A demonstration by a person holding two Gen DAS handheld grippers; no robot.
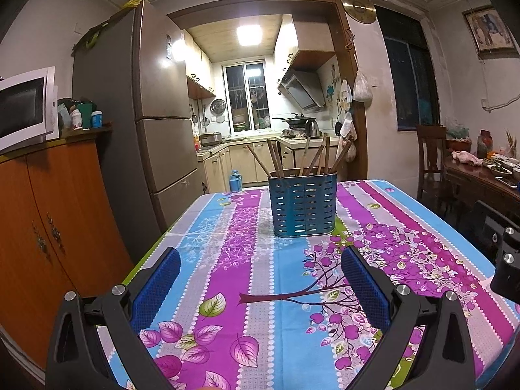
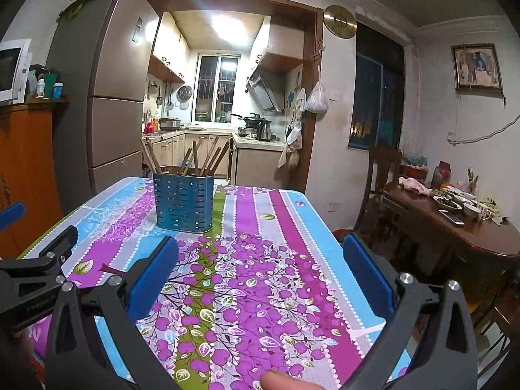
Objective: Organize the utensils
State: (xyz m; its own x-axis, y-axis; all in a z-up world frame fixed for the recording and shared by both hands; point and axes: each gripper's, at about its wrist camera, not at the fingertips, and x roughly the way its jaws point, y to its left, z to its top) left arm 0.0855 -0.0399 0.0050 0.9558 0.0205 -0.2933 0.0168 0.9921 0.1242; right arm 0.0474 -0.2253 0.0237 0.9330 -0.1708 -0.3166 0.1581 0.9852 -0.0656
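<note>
A blue slotted metal utensil holder [image 1: 303, 206] stands upright on the floral tablecloth [image 1: 247, 279], with several wooden chopsticks [image 1: 321, 157] leaning inside it. From the right wrist the same holder [image 2: 183, 202] is at the far left of the table, chopsticks [image 2: 195, 159] sticking out. My left gripper [image 1: 261, 266] hovers low over the cloth, well short of the holder, open and empty. My right gripper [image 2: 260, 260] is open and empty too, to the right of the holder. Part of the left gripper [image 2: 39, 266] shows at the left edge there.
An orange cabinet [image 1: 42, 234] with a microwave [image 1: 22, 107] and a tall fridge [image 1: 143, 104] stand left of the table. A dark dining table [image 2: 461, 224] with dishes and a chair [image 2: 380, 178] stand to the right. A fingertip [image 2: 276, 380] shows at the bottom edge.
</note>
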